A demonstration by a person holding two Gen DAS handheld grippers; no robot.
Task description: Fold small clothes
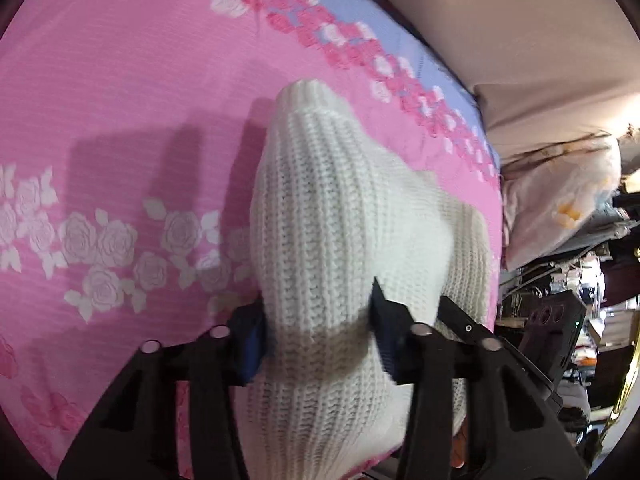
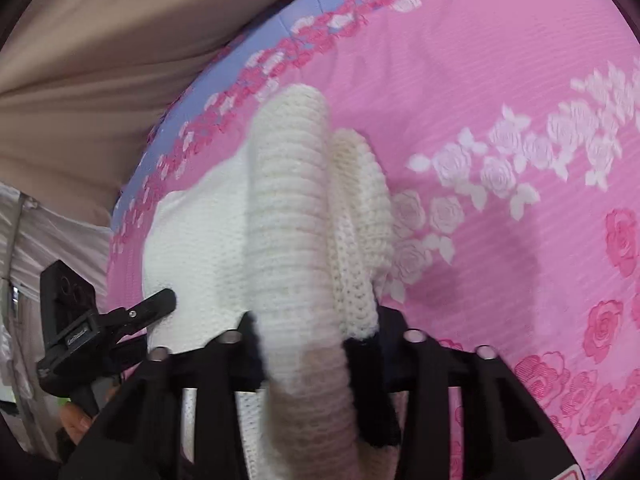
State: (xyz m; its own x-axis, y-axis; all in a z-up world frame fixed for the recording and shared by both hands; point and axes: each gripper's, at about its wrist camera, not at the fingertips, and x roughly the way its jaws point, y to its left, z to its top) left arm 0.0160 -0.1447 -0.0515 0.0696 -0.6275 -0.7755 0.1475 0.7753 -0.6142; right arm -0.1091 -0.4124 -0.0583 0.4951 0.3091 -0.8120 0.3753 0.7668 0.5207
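Note:
A white ribbed knit garment (image 1: 332,216) hangs bunched over a pink floral bedsheet (image 1: 120,120). My left gripper (image 1: 320,328) is shut on a thick fold of it; the knit fills the gap between the black fingers. In the right wrist view my right gripper (image 2: 304,340) is shut on another rolled fold of the same knit (image 2: 288,208). The left gripper (image 2: 160,304) shows at the lower left there, holding the knit's flat part. The right gripper's body (image 1: 556,320) shows at the right of the left wrist view.
The sheet has a blue band with pink roses (image 1: 400,40) along the bed's far edge. A beige curtain (image 2: 100,40) hangs beyond it. A pale bundle (image 1: 560,192) and dark clutter (image 1: 580,300) lie off the bed's side.

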